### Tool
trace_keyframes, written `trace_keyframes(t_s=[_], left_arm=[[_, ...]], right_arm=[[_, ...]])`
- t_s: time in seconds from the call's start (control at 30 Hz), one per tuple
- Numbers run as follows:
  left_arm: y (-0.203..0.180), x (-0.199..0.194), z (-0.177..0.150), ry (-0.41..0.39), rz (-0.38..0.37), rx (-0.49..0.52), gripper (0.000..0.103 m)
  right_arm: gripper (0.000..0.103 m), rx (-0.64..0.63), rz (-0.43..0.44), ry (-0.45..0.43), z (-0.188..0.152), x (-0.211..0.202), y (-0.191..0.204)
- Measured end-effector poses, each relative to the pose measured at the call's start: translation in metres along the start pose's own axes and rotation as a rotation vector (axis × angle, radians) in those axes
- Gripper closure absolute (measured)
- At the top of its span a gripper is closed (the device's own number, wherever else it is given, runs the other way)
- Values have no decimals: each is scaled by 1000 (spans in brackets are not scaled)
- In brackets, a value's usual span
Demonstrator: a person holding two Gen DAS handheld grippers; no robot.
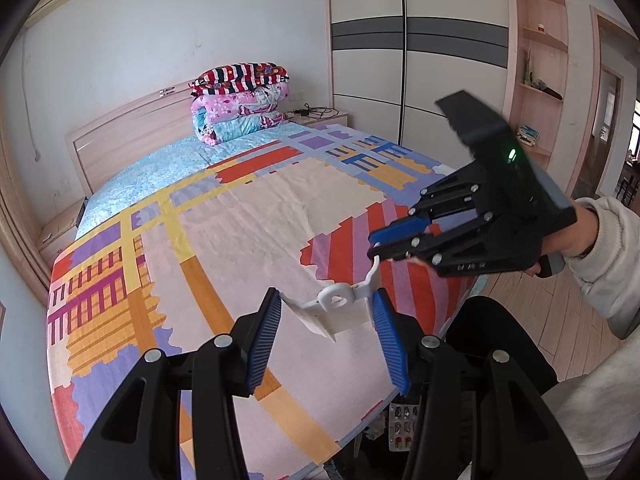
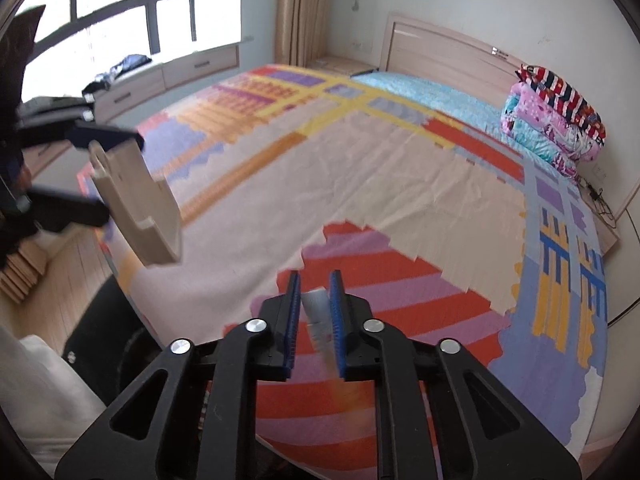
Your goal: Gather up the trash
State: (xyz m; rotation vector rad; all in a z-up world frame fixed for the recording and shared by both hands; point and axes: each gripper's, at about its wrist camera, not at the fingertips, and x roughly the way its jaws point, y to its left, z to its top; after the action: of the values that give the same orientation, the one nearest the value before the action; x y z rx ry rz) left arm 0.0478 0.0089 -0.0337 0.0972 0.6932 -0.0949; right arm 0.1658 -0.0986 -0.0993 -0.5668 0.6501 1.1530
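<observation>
A white plastic packaging piece with a hang-hole tab hangs in the air over the bed's near edge, between the blue fingers of my left gripper, which is open around it. My right gripper comes in from the right and is shut on the piece's thin upper strip. In the right wrist view the right gripper pinches a thin white strip. The piece shows there at the left, beside the left gripper.
A bed with a colourful patterned blanket fills both views. Folded quilts are stacked by the headboard. A black bin holding blister packs stands on the floor below the bed's edge. A wardrobe stands behind.
</observation>
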Motion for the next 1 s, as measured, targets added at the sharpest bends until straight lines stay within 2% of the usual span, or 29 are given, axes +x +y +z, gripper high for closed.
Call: trace_keyframes(t_s=[0.17, 0.53, 0.77, 1.0], left_arm=[[-1, -1, 1, -5, -3, 2, 57], [-8, -10, 2, -23, -10, 12, 57], [-21, -15, -6, -18, -32, 28, 57], [-34, -15, -24, 14, -58, 31, 57]], right_arm=[[89, -5, -10, -41, 7, -13, 5], [90, 51, 32, -132, 14, -50, 4], [89, 88, 79, -160, 1, -65, 16], [90, 146, 157, -146, -24, -63, 32]])
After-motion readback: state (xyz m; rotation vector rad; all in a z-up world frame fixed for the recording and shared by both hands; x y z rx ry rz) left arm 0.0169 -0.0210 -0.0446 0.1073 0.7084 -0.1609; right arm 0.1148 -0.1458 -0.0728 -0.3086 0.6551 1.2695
